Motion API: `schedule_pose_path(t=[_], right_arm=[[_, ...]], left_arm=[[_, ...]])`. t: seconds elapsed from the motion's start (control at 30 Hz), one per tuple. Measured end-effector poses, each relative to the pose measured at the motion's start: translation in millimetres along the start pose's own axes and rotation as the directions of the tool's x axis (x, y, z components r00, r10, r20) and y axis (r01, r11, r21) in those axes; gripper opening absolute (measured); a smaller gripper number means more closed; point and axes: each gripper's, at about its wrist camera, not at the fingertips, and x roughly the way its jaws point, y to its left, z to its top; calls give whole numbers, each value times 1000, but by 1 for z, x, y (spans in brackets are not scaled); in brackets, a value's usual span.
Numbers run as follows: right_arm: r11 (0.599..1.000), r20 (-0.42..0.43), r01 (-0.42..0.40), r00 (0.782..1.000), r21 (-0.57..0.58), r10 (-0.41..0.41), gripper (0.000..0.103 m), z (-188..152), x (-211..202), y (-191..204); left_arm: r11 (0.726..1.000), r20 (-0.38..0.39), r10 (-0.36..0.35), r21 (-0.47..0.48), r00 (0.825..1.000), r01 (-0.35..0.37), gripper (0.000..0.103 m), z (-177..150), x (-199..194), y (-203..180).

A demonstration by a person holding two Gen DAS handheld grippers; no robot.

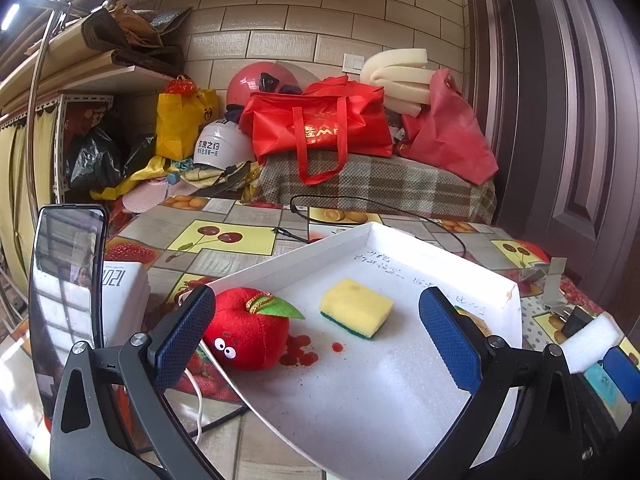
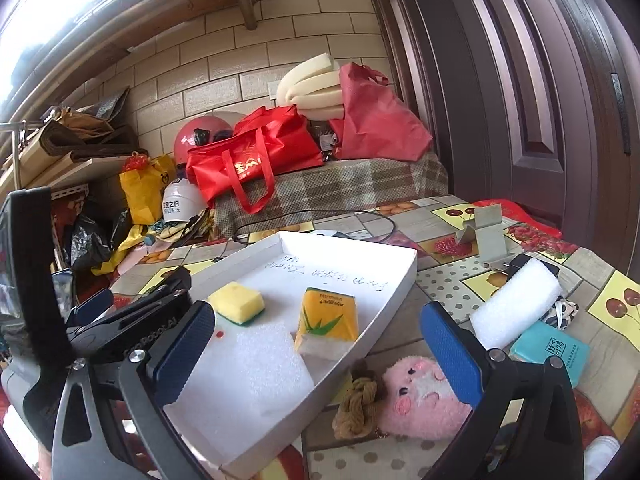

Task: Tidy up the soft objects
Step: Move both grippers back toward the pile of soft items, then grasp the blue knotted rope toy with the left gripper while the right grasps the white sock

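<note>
While both grippers hang over the table with the fruit-pattern cloth (image 2: pixel 448 284), neither one holds anything. The left gripper (image 1: pixel 316 340) has its two blue padded fingers spread wide apart above the shallow white cardboard tray (image 1: pixel 516 304). Between these fingers, inside the tray, lie two soft things: a red plush apple with a green felt leaf and cartoon eyes (image 1: pixel 250 328), just beside the left finger and close to the tray's left edge, and a yellow sponge with a green scrubbing layer (image 1: pixel 356 306), a little further in and apart from the apple. Some red stains (image 1: pixel 300 352) mark the tray floor next to the apple.

The right gripper (image 2: pixel 318 344) is also spread open, empty. Below it, on the tablecloth just outside the tray's near right edge, lies a pink plush pig toy with an olive yarn tassel (image 2: pixel 420 400); the pig is close to the right finger, partly behind it. In the tray, from this view, I see the same sponge (image 2: pixel 238 302), a yellow tissue pack with green bamboo print (image 2: pixel 328 316) and a white foam sheet (image 2: pixel 248 376). To the right of the gripper, on the cloth, lie a white foam block (image 2: pixel 516 304) and a teal tissue pack (image 2: pixel 552 352), both well outside the fingers.
</note>
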Motion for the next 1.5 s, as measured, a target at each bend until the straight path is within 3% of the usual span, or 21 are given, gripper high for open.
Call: schedule_pose_path(t=[0.3, 0.43, 0.53, 0.6, 0.73, 0.8, 0.87, 1.03, 1.1, 1.2, 1.23, 1.27, 1.33, 1.4, 1.5], right_arm=[[985, -7, -113, 994, -134, 113, 103, -14, -53, 0], [983, 12, -114, 993, -143, 117, 103, -11, -74, -31], [982, -18, -112, 994, -149, 111, 103, -8, -84, -64], [980, -88, -137, 988, -143, 125, 103, -8, -87, -90], [963, -281, -246, 937, -105, 209, 103, -14, -89, -130], [962, -349, -239, 920, -132, 181, 103, -22, -90, -139], [958, -407, -221, 904, -181, 132, 103, -30, -87, -141], [947, -508, -277, 846, -165, 159, 103, -43, -70, -136], [942, -536, -288, 830, -173, 155, 103, -47, -63, -129], [931, -555, -294, 821, -217, 130, 102, -49, -55, -118], [930, -562, -292, 818, -224, 122, 98, -49, -52, -117], [932, -574, -286, 811, -222, 112, 77, -51, -49, -119], [939, -593, -291, 795, -183, 130, 69, -52, -46, -126], [939, -575, -299, 804, -170, 152, 63, -49, -54, -133], [957, -523, -242, 843, -162, 124, 62, -40, -67, -150]], left_arm=[[991, -19, -117, 55, 993, 118, 103, -13, -34, -14], [967, -43, -224, 119, 974, 227, 103, -21, -53, -33], [926, -90, -325, 172, 941, 336, 103, -28, -65, -52], [895, -123, -377, 206, 918, 395, 103, -32, -72, -66], [827, -223, -461, 243, 859, 507, 103, -41, -78, -91], [791, -283, -489, 254, 825, 557, 102, -46, -78, -101], [771, -320, -498, 262, 806, 581, 102, -50, -80, -109], [742, -387, -504, 263, 772, 617, 102, -57, -80, -120], [735, -408, -491, 281, 770, 618, 102, -60, -78, -126], [719, -434, -470, 317, 769, 619, 102, -65, -78, -135], [715, -443, -462, 327, 768, 619, 102, -67, -78, -137], [710, -454, -459, 331, 764, 622, 102, -69, -78, -140], [697, -482, -462, 322, 745, 641, 98, -72, -76, -145], [689, -515, -456, 311, 725, 655, 91, -75, -72, -151], [688, -560, -429, 306, 709, 658, 91, -81, -64, -165]])
